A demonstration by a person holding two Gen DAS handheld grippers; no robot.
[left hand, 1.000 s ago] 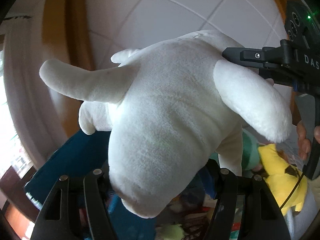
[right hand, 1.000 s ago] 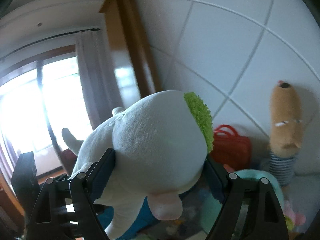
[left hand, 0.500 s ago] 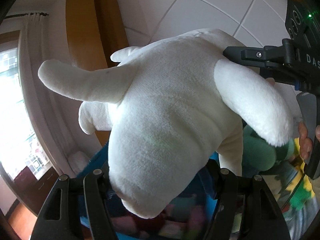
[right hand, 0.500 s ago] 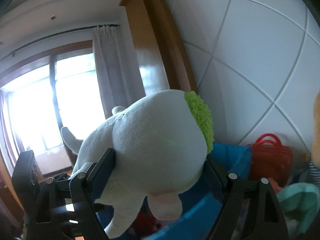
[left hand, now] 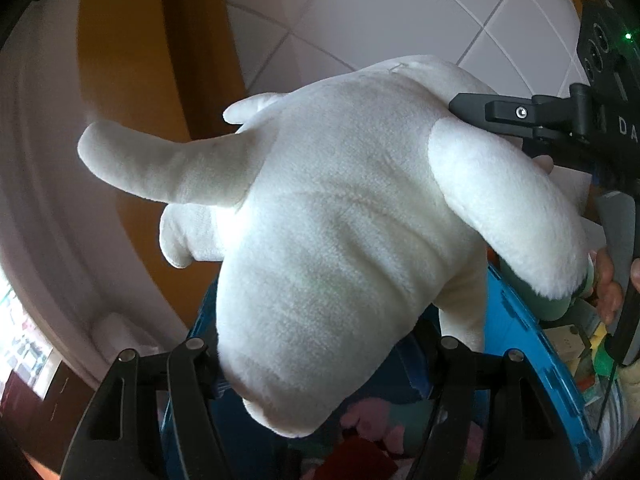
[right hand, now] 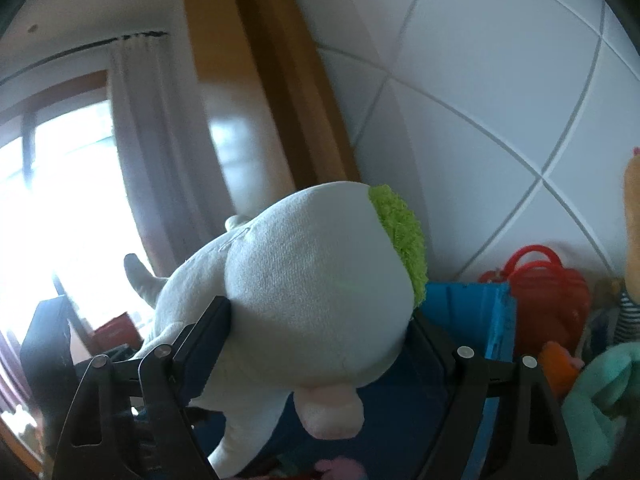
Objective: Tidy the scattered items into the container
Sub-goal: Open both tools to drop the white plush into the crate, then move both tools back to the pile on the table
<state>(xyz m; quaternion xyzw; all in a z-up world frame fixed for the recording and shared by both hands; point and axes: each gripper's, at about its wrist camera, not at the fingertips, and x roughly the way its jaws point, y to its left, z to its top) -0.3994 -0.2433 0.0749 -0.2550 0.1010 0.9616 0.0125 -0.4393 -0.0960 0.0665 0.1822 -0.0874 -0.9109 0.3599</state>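
A big white plush toy (left hand: 340, 240) hangs in the air between both grippers. My left gripper (left hand: 316, 344) is shut on one end of it, with a long white limb sticking out on each side. My right gripper (right hand: 320, 320) is shut on the other, rounder end, which has a green fuzzy patch (right hand: 400, 236). In the left wrist view the right gripper's finger (left hand: 520, 114) presses into the far end. The blue container (left hand: 516, 320) lies just below the toy, with soft toys inside; its blue wall (right hand: 468, 300) shows behind the toy.
A red basket (right hand: 548, 292), a tan plush (right hand: 634, 220) and a teal soft toy (right hand: 600, 400) sit right of the container against the white tiled wall. A wooden door frame (right hand: 280, 80), a curtain and a bright window are on the left. A hand (left hand: 608, 292) holds the right gripper's handle.
Both grippers have carried the white plush sideways together, still gripped. The blue container has come into view right beneath it; the yellow toy and tan plush have slid off to the right.
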